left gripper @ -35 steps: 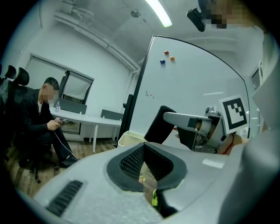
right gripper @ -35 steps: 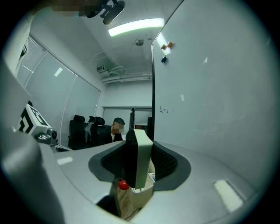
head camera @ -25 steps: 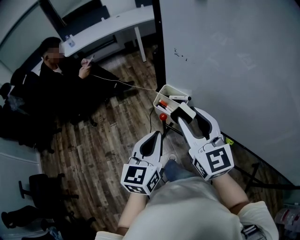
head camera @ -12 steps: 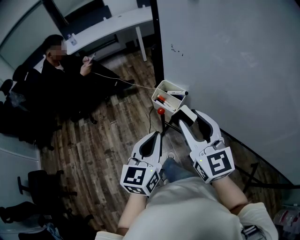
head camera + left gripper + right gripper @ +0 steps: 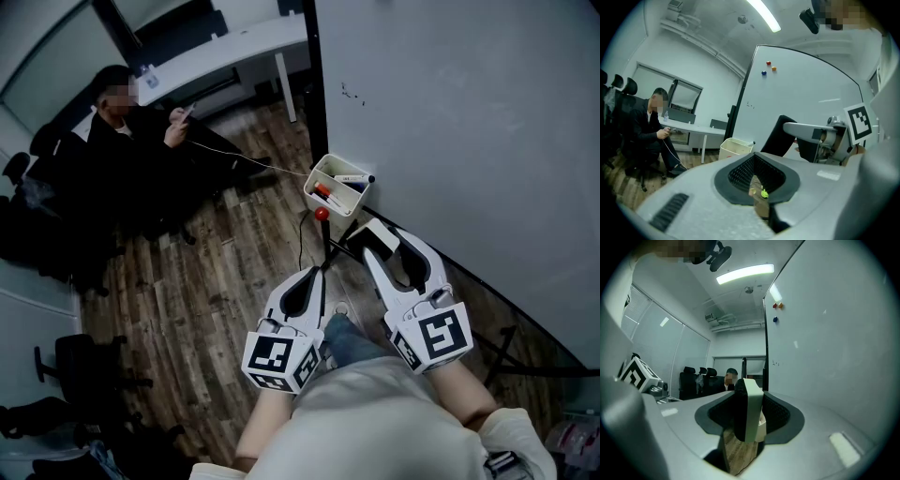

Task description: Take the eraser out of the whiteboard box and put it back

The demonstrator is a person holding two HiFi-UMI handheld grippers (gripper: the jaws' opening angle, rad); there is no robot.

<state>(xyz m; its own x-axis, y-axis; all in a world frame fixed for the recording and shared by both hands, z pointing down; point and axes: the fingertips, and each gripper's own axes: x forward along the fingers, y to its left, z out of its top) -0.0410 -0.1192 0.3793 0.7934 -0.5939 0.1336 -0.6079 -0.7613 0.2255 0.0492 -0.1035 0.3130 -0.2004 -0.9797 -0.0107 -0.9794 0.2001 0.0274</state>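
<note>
The white whiteboard box [image 5: 336, 184] hangs at the whiteboard's lower left corner, with markers lying in it. My right gripper [image 5: 377, 240] is shut on the eraser [image 5: 379, 232], a white-backed block with black felt, held a short way in front of the box and apart from it. In the right gripper view the eraser [image 5: 752, 408] stands upright between the jaws of the right gripper [image 5: 749, 417]. My left gripper [image 5: 312, 277] is beside it, lower left, shut and holding nothing. In the left gripper view the box [image 5: 735, 147] shows beyond the left gripper [image 5: 757, 182].
The whiteboard [image 5: 469, 122] fills the right side. A red knob [image 5: 322, 214] on a stand sits just below the box. A person [image 5: 122, 159] sits on the wooden floor side at the left, near a white desk [image 5: 225, 47]. Office chairs [image 5: 84, 375] stand lower left.
My right gripper has drawn back from the box with the eraser in it; the eraser was at the box's rim and now stands apart. The left gripper has drawn back too.
</note>
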